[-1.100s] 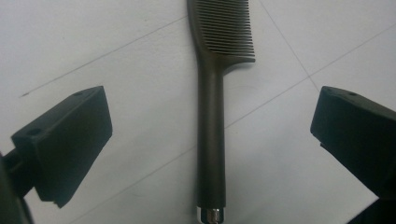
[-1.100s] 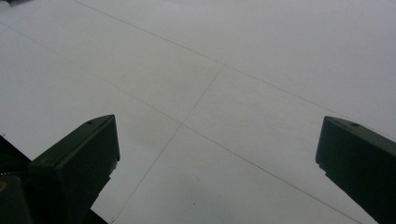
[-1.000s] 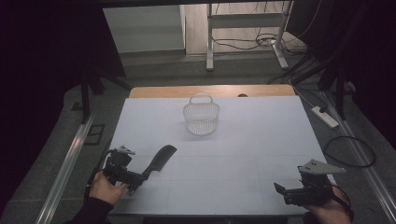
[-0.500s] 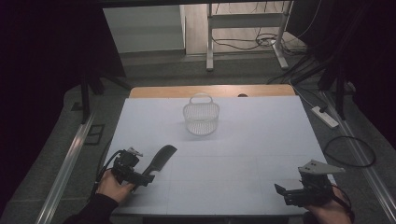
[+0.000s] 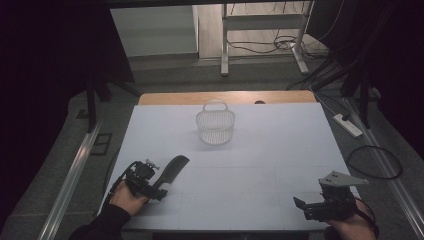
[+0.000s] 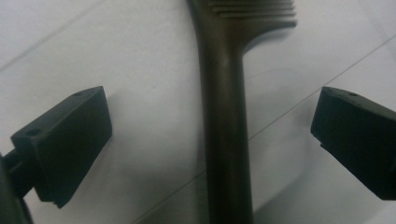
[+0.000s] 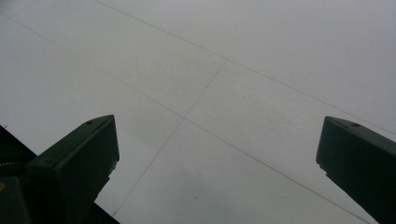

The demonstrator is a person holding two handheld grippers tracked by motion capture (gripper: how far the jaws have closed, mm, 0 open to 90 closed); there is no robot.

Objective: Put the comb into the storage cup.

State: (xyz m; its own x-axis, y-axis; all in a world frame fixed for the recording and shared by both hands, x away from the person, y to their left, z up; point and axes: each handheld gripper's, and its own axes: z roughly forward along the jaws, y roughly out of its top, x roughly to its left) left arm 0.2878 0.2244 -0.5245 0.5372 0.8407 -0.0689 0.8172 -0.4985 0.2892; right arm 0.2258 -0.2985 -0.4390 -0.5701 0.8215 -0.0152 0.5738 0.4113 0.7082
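Left gripper (image 5: 159,191) at seven o'clock on the desk (image 5: 280,150), fingers (image 6: 65,140) spread either side of the dark comb (image 6: 224,116) handle, apparently lined up for a pinch. White basket (image 5: 215,125) toward twelve o'clock, likely the destination. Right gripper (image 5: 301,206) at five o'clock, fingers (image 7: 74,168) spread above bare desk, seemingly idle.

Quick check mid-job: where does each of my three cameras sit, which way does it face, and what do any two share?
High view: above the near edge, facing forward and down on the table and basket; both hands and the right gripper enter below.
Left gripper view: on the left gripper, looking along its open jaws.
Right gripper view: on the right gripper, facing bare table between open jaws.
Shared: the comb in the high and left gripper views.
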